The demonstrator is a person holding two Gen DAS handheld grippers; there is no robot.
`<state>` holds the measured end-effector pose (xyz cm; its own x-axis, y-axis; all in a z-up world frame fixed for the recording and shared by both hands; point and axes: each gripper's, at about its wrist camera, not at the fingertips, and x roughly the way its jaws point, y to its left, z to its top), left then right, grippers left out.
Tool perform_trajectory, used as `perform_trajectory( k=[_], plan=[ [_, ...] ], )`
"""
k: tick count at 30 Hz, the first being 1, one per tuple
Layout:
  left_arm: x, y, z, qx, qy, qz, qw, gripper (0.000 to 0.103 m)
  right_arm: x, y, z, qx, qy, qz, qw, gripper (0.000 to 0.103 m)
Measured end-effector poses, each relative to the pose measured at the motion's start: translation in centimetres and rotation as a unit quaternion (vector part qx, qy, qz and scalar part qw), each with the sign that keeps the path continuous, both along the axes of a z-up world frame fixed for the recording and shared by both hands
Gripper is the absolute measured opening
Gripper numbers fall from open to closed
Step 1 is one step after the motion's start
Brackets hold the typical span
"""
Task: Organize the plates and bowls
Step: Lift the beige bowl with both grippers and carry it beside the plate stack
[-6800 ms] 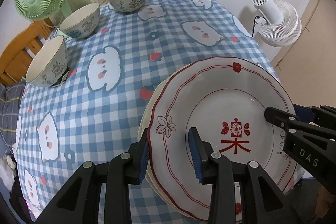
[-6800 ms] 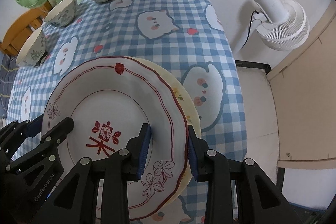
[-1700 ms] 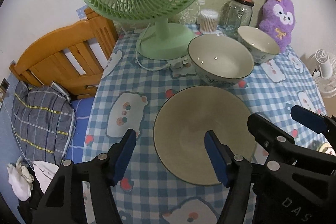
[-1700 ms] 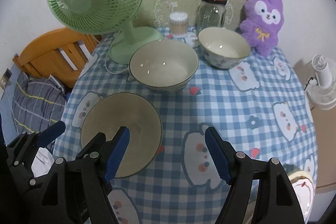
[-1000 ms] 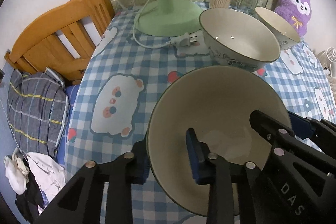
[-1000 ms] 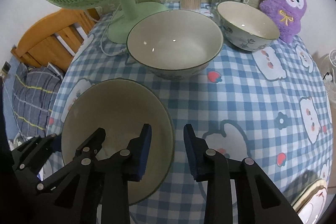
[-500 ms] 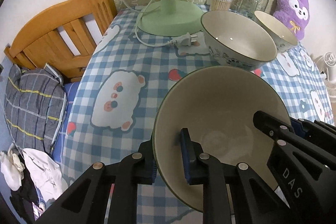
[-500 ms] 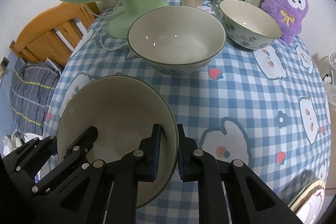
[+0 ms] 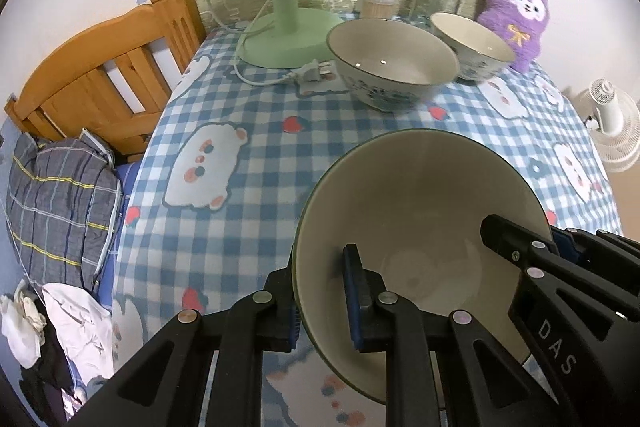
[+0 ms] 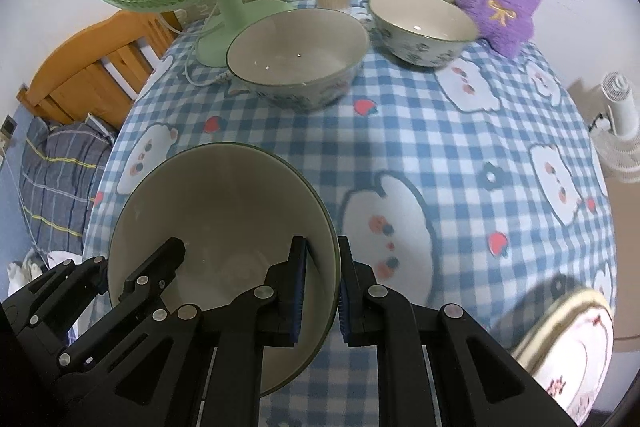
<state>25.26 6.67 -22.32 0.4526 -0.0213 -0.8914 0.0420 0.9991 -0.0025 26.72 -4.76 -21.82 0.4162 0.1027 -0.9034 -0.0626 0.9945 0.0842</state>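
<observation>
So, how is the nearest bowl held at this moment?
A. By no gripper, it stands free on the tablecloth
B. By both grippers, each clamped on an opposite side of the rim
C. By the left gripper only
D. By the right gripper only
B: the left gripper has one of its fingers inside and one outside the wall of the nearest bowl, and the right gripper clamps the opposite side the same way.

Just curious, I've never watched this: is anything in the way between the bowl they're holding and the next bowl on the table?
Nothing visible. Only bare checked tablecloth lies between the held bowl and the nearer empty bowl. The fan's plug lies off to its side.
</observation>
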Motion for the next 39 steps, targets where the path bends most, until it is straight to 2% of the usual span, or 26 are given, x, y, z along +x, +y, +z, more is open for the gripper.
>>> perform_trajectory(
  k=[14,23,39],
  plan=[
    [-5.7,-2.9,1.4,-0.003,-0.004,-0.029,0.9996,0.016,-6.6,-2.9,1.4,-0.007,-0.001,-0.022,1.000,0.017],
    [-8.8,-4.7,1.0,-0.009,0.007,-0.053,0.9985,0.016,-10.3,-4.5,1.2,-0.016,0.010,-0.043,0.999,0.017],
    [-12.0,-7.1,0.0,-0.008,0.024,-0.079,0.9966,0.016,-14.0,-6.7,0.0,-0.019,0.025,-0.063,0.997,0.017]
  ],
)
